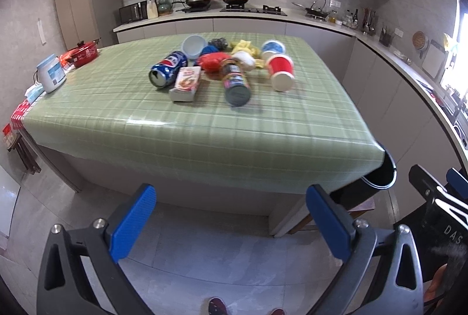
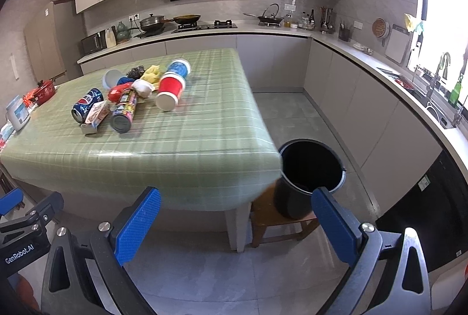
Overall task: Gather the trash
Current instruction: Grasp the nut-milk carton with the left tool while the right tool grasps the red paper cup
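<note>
1. Trash lies in a loose cluster toward the far middle of the green-checked table (image 1: 204, 121): a Pepsi can (image 1: 168, 69) on its side, a small carton (image 1: 187, 83) touching it at its 4 o'clock, a dark tube canister (image 1: 235, 80), a red cup (image 1: 280, 70) and a blue-topped cup (image 1: 272, 48), with crumpled wrappers behind them.
2. Black bin (image 2: 310, 174) stands on a wooden stool (image 2: 263, 215) just beside the table's near corner, at 3 o'clock of the cluster in the right wrist view.
3. Left gripper (image 1: 231, 224) and right gripper (image 2: 237, 227) both hang released and empty, short of the table edge.
4. Risks, as I judge them: the cans and cups lie on their sides, so a glancing finger could roll them off the slick cloth; packed neighbours may get dragged along; the bin on the stool could tip if bumped.
</note>
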The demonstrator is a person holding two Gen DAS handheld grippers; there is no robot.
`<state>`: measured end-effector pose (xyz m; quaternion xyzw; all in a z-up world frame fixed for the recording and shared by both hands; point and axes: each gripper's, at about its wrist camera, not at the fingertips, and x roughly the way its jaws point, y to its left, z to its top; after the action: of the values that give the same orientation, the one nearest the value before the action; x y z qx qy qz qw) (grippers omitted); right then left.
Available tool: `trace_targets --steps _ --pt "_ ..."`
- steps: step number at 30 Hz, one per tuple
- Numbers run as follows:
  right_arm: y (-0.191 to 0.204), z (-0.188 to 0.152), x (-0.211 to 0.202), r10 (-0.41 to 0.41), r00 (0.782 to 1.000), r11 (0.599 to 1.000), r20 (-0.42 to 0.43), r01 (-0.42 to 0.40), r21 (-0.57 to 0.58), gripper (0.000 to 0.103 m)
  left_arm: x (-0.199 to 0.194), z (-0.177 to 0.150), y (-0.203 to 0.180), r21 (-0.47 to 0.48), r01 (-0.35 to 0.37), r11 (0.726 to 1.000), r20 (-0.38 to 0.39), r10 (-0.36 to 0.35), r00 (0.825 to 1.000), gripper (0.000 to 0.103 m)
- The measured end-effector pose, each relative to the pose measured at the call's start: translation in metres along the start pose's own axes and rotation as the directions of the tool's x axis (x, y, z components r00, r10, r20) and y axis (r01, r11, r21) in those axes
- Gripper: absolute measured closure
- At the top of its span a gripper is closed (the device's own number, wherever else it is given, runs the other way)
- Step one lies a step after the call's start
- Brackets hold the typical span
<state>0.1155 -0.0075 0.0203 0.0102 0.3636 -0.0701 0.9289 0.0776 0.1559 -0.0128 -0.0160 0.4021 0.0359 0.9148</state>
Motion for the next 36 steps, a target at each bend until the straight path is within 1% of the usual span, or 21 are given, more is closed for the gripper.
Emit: trace_targets --steps 7,13,17,23,26,31,36 --pt "0.051 0.011 0.015 0.009 1.000 1.000 -0.002 -0.009 0.006 0.000 0.025 0.013 0.043 0.007 -0.011 1.000 -0.019 0.011 1.000 0.000" --pt "0.080 0.028 0.033 0.035 0.999 0.999 0.002 -0.035 -0.020 0.000 0.051 0.034 0.070 -0.011 -0.020 1.000 -0.031 0.019 0.999 0.000" --pt "0.090 0.043 0.054 0.063 0.998 0.998 0.008 -0.063 -0.032 0.000 0.069 0.049 0.078 -0.032 -0.028 0.999 -0.032 0.027 0.999 0.000" --pt "0.090 0.069 0.092 0.106 0.994 0.994 0.003 -0.106 -0.021 0.000 0.096 0.076 0.079 -0.037 -0.069 0.997 -0.019 0.069 0.997 0.000" --pt "0.090 0.081 0.108 0.115 0.993 0.993 0.002 -0.115 -0.026 0.000 0.112 0.086 0.079 -0.047 -0.074 0.996 -0.023 0.073 0.997 0.000" --pt "0.094 0.099 0.135 0.109 0.994 0.994 -0.013 -0.109 -0.007 0.000 0.139 0.107 0.082 -0.031 -0.053 0.998 -0.036 0.052 0.998 0.000" --pt "0.105 0.115 0.165 0.075 0.997 0.997 -0.028 -0.074 0.028 0.000 0.175 0.130 0.087 -0.007 0.012 1.000 -0.065 -0.012 0.998 0.003"
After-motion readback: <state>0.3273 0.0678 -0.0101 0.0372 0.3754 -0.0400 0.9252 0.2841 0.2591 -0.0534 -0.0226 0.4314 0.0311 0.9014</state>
